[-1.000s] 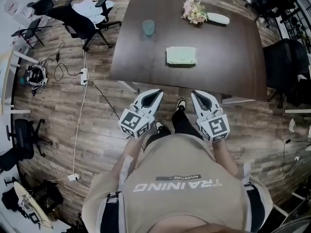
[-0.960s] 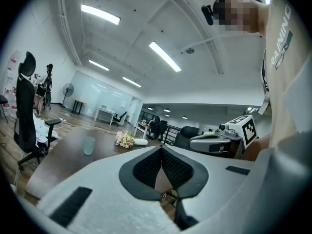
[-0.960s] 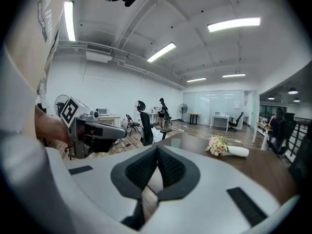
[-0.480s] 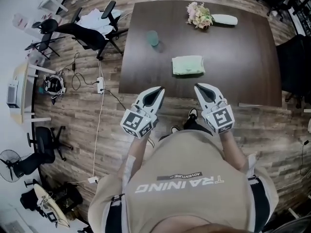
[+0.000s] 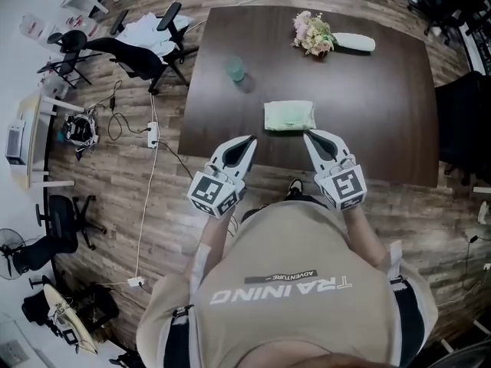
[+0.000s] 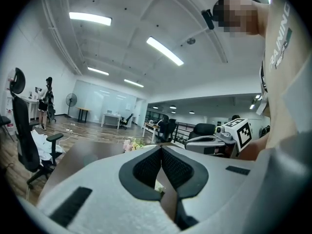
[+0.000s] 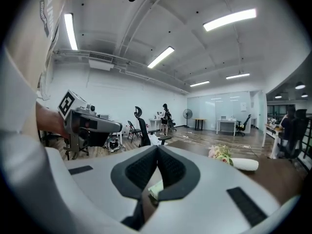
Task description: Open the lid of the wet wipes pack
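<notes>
Possibly the closed, empty left gripper [image 5: 251,139] and right gripper [image 5: 308,135] just shove the wet wipes pack [image 5: 289,116] away instead of opening it.

The head view looks steeply down from above; both gripper views face level across the shared table [image 5: 368,113].
</notes>
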Action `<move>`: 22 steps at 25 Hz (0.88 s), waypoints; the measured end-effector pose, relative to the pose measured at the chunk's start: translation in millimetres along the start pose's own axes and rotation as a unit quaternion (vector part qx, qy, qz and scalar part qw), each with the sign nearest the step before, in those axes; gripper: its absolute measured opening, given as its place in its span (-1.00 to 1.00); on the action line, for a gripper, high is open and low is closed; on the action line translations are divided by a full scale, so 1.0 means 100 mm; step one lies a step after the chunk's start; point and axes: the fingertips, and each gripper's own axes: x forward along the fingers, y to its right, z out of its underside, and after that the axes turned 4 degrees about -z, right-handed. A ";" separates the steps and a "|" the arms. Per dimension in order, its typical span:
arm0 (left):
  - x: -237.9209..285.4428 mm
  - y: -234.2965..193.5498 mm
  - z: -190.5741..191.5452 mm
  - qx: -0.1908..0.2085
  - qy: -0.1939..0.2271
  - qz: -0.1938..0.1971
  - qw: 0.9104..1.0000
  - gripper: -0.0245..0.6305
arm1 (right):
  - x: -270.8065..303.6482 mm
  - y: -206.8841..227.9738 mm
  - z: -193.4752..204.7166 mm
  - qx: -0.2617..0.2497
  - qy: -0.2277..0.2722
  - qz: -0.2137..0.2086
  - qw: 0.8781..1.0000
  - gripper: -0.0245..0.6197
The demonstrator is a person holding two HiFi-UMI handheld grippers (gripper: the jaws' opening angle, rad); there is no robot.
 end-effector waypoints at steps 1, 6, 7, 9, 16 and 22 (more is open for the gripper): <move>0.02 -0.01 -0.01 0.000 0.000 -0.001 1.000 -0.90 | 0.00 0.02 0.01 0.001 -0.002 -0.001 1.000 -0.88; 0.22 -0.01 -0.10 0.004 0.000 -0.002 1.000 -0.90 | 0.01 0.19 0.09 0.017 -0.008 -0.005 1.000 -0.88; 0.28 0.01 -0.10 0.005 -0.003 0.000 1.000 -0.90 | 0.02 0.23 0.12 0.022 -0.008 -0.007 1.000 -0.88; 0.38 0.06 -0.07 0.003 -0.010 0.001 1.000 -0.90 | 0.02 0.30 0.20 0.029 -0.012 -0.012 0.999 -0.88; 0.52 0.02 -0.03 -0.003 -0.017 -0.029 0.999 -0.90 | 0.09 0.55 0.40 0.028 -0.023 -0.033 0.999 -0.88; 0.41 -0.14 0.00 -0.011 -0.032 -0.052 0.998 -0.90 | 0.25 0.54 0.40 0.034 -0.027 -0.045 0.998 -0.88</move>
